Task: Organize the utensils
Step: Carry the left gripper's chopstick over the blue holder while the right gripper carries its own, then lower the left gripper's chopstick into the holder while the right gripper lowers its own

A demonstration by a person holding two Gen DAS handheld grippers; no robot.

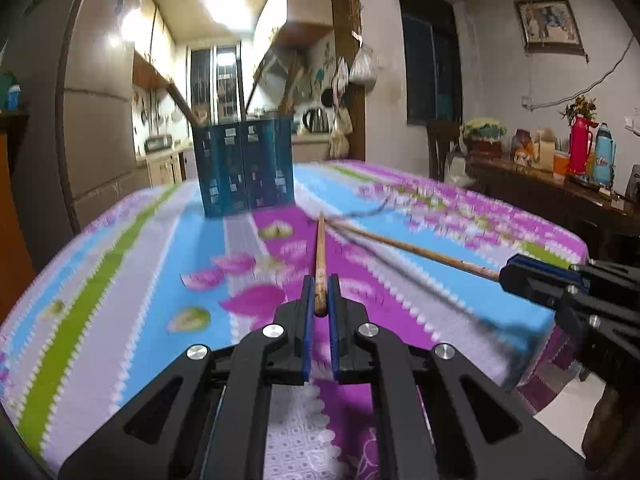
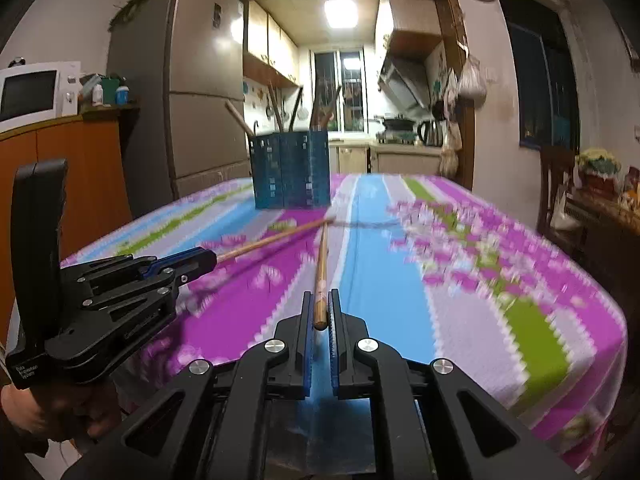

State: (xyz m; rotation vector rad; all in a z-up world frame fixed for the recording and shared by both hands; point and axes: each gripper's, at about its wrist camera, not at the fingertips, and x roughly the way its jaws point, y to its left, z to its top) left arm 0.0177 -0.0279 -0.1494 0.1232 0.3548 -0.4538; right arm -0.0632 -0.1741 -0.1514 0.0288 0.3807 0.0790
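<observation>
My left gripper (image 1: 320, 292) is shut on a wooden chopstick (image 1: 320, 256) that points forward above the table. My right gripper (image 2: 320, 308) is shut on a second wooden chopstick (image 2: 321, 268). Each gripper shows in the other's view: the right gripper (image 1: 520, 276) with its chopstick (image 1: 408, 248), the left gripper (image 2: 200, 260) with its chopstick (image 2: 276, 240). The two chopstick tips meet in front of a blue perforated utensil holder (image 1: 244, 166), which also shows in the right wrist view (image 2: 291, 168). The holder has compartments with several utensils standing in them.
The table carries a flowered pink, blue and green cloth (image 1: 120, 280). A sideboard with flasks (image 1: 580, 148) stands to the right. A fridge (image 2: 200, 80) and a microwave (image 2: 32, 92) stand to the left. A kitchen lies behind.
</observation>
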